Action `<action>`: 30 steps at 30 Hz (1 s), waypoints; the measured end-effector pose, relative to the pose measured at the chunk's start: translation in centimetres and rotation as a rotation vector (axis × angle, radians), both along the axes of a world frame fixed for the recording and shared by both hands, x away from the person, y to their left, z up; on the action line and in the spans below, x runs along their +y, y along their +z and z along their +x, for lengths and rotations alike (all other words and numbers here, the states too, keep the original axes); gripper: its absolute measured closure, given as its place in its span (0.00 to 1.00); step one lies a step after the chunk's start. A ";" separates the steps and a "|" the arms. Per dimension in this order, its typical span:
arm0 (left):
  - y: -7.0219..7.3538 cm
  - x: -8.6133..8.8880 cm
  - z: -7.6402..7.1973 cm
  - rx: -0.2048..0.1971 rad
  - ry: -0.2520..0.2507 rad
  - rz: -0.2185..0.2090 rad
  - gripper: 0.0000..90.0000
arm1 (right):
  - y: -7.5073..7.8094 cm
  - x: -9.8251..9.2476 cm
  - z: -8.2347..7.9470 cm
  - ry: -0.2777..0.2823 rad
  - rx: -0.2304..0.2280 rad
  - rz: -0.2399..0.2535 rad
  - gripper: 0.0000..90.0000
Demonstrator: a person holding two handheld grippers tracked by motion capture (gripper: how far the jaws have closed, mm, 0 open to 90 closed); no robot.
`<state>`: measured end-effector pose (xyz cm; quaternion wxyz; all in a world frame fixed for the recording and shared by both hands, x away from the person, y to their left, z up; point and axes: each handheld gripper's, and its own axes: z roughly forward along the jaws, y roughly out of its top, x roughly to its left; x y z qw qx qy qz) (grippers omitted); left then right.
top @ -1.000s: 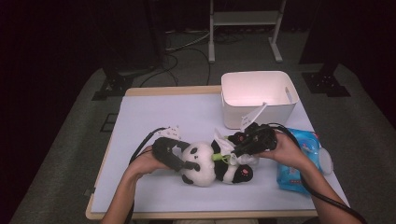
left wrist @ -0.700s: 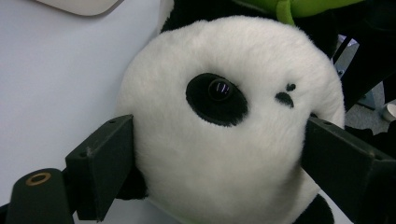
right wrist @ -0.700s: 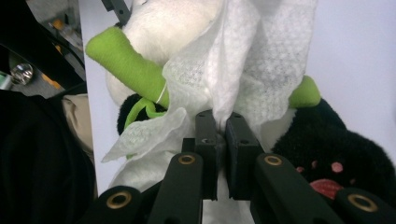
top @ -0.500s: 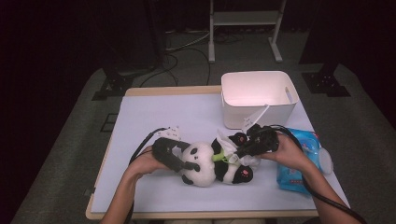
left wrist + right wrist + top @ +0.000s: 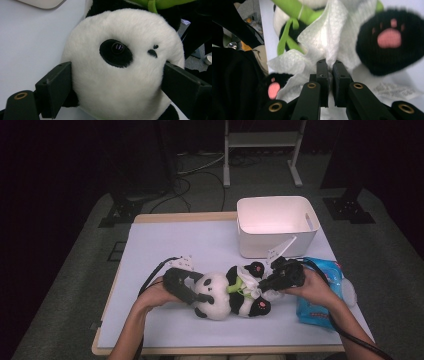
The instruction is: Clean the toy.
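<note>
Where the two black jaws of the right gripper rise from the bottom centre of the right gripper view, they stand pressed almost together, pinching a fold of white tissue between their pads. The tissue spreads upward and to the left from the pinch, lying against the body of the plush panda. A black paw with pink pads sits at the upper right of that view, a second paw at the lower left, and a green ribbon crosses the upper left.

In the left gripper view the left gripper has its jaws spread wide, one at the lower left and one at the lower right of the frame, each pressed into a side of the panda's white head, which bulges between them.

In the high view the panda lies on its back in the lower centre of the frame, on the pale table cover, head toward the left. The left gripper holds the head from the left; the right gripper meets the belly from the right, the tissue at its tip. A blue wipes packet lies under the right hand at the lower right. A white bin stands just above the panda's feet, right of centre.
</note>
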<state>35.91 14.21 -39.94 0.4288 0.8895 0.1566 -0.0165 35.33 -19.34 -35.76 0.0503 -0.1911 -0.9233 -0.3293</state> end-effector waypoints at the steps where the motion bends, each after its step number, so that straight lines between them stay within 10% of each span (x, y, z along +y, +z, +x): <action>1: 0.0 0.0 0.0 0.000 0.000 0.000 0.13 | 0.0 0.0 0.0 0.000 0.000 0.000 0.94; 14: 0.1 0.0 -0.1 -0.003 0.002 0.007 0.13 | 1.8 4.3 2.2 0.024 -0.056 -0.041 0.93; 30: 0.0 0.0 -0.1 -0.006 -0.003 0.000 0.13 | 0.5 1.3 1.1 -0.013 -0.025 0.015 0.93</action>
